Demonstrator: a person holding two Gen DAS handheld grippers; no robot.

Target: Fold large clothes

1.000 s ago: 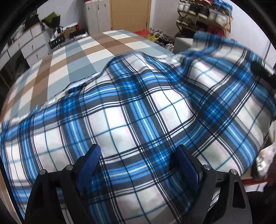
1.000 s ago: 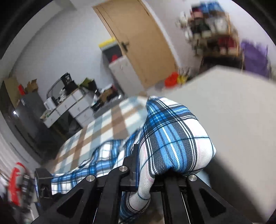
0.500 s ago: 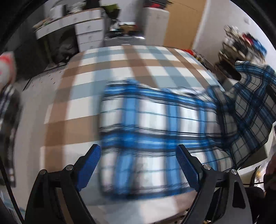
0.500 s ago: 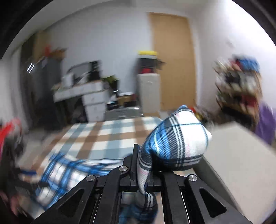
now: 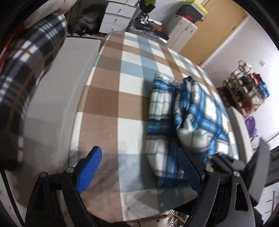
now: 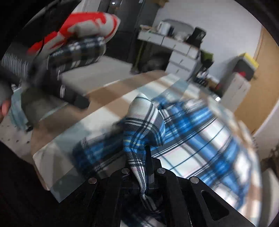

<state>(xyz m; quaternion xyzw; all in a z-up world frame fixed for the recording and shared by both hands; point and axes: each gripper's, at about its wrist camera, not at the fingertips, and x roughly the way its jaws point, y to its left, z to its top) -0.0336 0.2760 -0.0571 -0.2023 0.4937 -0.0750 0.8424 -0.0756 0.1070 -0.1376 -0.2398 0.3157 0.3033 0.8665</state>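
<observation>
We worked in a cluttered bedroom, with a wooden door [image 5: 214, 29] at one o'clock in the left wrist view, white drawer units [image 5: 118, 15] at twelve and a shoe rack [image 5: 247, 87] at three. The bed [image 5: 108, 97] wore a cover checked in brown, pale blue and white, and it filled the middle of both views. On it lay the blue plaid shirt [image 5: 188, 111], bunched into soft rolls from the centre of the left view out toward four o'clock, near the bed's right edge. Our left tongs [image 5: 139, 167] stood wide apart at six o'clock, with nothing between the blue pads [image 5: 89, 167]; the right pad sat just beside the shirt's near end. Our right tongs [image 6: 142, 167] were clamped on a fold of the shirt [image 6: 144, 125], which rose from the jaws in a peak at the centre of the right view while the rest spread, blurred, toward four o'clock. A dark plaid garment [image 5: 26, 73] lay on a grey surface at nine o'clock in the left view.
</observation>
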